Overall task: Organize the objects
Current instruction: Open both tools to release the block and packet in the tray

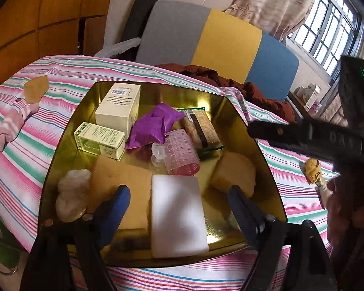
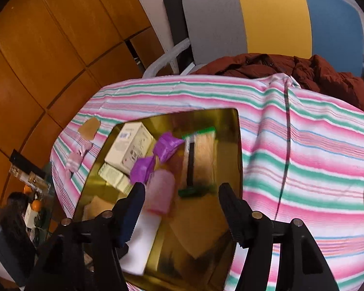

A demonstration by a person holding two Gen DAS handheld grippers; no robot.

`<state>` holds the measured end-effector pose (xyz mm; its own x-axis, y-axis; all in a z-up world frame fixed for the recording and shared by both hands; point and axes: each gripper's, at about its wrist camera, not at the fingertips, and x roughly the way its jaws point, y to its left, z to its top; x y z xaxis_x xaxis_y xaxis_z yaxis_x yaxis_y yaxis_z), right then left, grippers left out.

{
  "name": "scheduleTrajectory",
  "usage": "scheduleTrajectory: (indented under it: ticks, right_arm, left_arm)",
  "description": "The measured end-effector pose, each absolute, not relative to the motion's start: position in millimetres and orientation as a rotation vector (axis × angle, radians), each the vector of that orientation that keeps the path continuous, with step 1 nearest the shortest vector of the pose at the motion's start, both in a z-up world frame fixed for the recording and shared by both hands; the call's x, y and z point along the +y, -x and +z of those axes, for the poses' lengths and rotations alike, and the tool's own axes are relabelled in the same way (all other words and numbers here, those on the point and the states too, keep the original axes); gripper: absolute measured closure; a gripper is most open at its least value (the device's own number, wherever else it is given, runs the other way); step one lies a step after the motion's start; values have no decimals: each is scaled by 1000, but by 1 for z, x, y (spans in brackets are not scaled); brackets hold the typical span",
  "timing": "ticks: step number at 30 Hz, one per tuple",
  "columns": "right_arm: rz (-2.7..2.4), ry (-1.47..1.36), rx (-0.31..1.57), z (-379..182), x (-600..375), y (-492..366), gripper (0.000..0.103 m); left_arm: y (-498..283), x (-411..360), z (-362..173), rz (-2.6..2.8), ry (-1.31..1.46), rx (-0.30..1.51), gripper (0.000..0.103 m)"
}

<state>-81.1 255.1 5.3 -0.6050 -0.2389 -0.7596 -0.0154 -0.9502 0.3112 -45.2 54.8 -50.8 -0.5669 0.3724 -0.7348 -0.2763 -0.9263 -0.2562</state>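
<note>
- Currently angled steeply downward over the gold tray (image 1: 68, 131), on the striped tabletop (image 1: 19, 169): left gripper (image 1: 179, 208), jaws spread wide, nothing pinched.
- Between and just below its blue fingertips (image 1: 119, 203): white foam block (image 1: 177, 215), lying flat at the tray's near edge; contact with the pads not evident.
- Beside the white block, on its left: tan sponge (image 1: 119, 177); further left, a white crumpled lump (image 1: 72, 191).
- Behind the right fingertip: rounded tan sponge (image 1: 235, 172).
- Mid-tray: pink hair roller (image 1: 182, 155), purple wrapper (image 1: 155, 126), long snack bar packet (image 1: 201, 128).
- At the tray's far left: white carton (image 1: 119, 106) upright, with a green-and-white box (image 1: 99, 140) lying in front of it.
- Likewise tilted downward, over the tray's right half: right gripper (image 2: 182, 208), jaws partly spread, empty; view blurred.
- From the left wrist view: right gripper body crossing the upper right, held by a hand (image 1: 344, 198).
- Outside the tray on the cloth: pink knotted sock (image 1: 14, 123) and tan scrap (image 1: 36, 89) at far left, yellow wrapped item (image 1: 313, 169) at right.
- Behind the tabletop: dark red jacket (image 2: 303, 70) on a grey, yellow and blue chair (image 2: 274, 17).
</note>
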Motion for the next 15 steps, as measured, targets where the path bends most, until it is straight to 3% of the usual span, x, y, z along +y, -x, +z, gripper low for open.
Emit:
scheduleTrajectory:
  ticks: [15]
  right_arm:
    - [-2832, -1314, -274, 4, 248, 24, 24]
  left_arm:
    - [26, 43, -22, 2647, 1118, -39, 19]
